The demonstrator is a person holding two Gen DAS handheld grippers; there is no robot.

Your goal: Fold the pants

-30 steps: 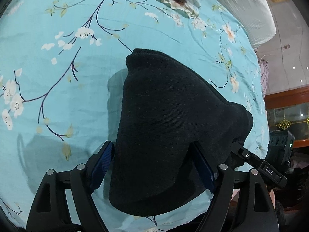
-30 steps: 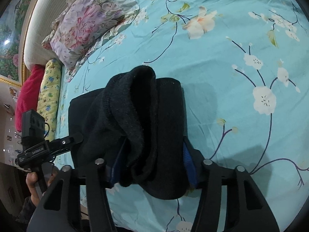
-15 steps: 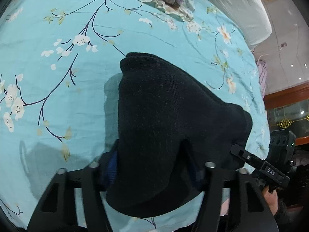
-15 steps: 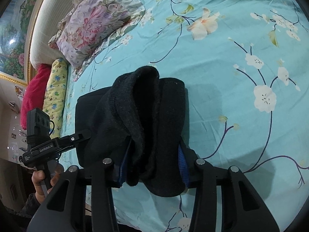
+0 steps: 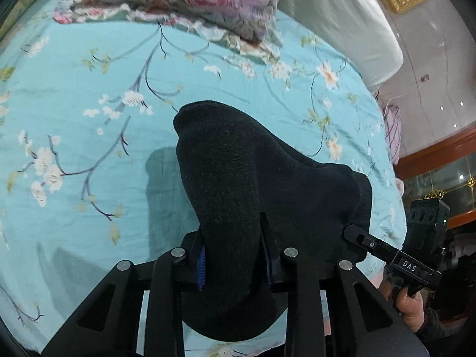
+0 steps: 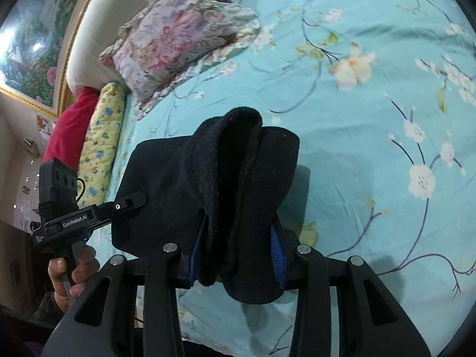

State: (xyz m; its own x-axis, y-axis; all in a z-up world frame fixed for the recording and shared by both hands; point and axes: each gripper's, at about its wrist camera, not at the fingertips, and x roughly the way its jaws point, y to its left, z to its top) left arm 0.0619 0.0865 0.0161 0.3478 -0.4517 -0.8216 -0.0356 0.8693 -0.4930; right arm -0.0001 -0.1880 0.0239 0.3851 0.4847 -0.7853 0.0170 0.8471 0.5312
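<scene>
A turquoise bedsheet [image 6: 372, 148] printed with white blossoms and dark branches covers the bed. At its head end a floral pillow [image 6: 178, 38] rests on the sheet, with a yellow patterned bolster [image 6: 102, 131] and a red cushion [image 6: 71, 125] beside the pillow. Behind the pillow stands a pale ribbed headboard [image 6: 98, 41], with a gold-framed picture [image 6: 32, 38] beyond it.

"DAS", "GenRobot.AI" on gripper bodies [image 5: 412, 264] [image 6: 78, 221]
</scene>
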